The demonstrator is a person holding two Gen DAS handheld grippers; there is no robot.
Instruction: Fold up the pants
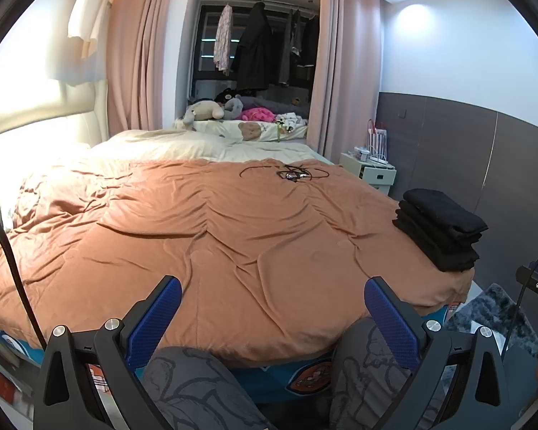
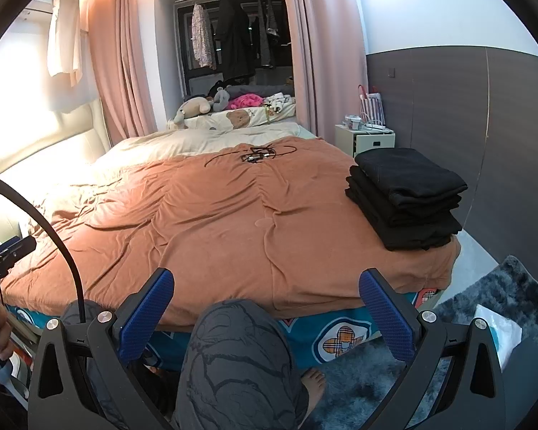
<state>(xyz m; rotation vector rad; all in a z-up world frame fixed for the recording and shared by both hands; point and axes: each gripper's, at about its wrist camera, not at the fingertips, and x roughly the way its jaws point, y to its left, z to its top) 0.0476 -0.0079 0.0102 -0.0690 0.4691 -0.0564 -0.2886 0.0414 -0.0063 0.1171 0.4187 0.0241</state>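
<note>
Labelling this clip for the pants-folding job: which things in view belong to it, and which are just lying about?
Belongs to the job:
- stack of folded black pants at the bed's right edge
- orange bedspread, the folding surface
- left gripper, open
- right gripper, open

Lying about:
- tangled black cable
- stuffed toys
- bedside cabinet
- hanging clothes

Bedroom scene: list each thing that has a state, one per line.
Left tool: open, empty.
Right tool: open, empty.
Black pants: folded, stacked at the bed's right corner.
Orange blanket: spread out, wrinkled.
Black cable: tangled on the blanket.
Pink curtains: drawn aside.
</note>
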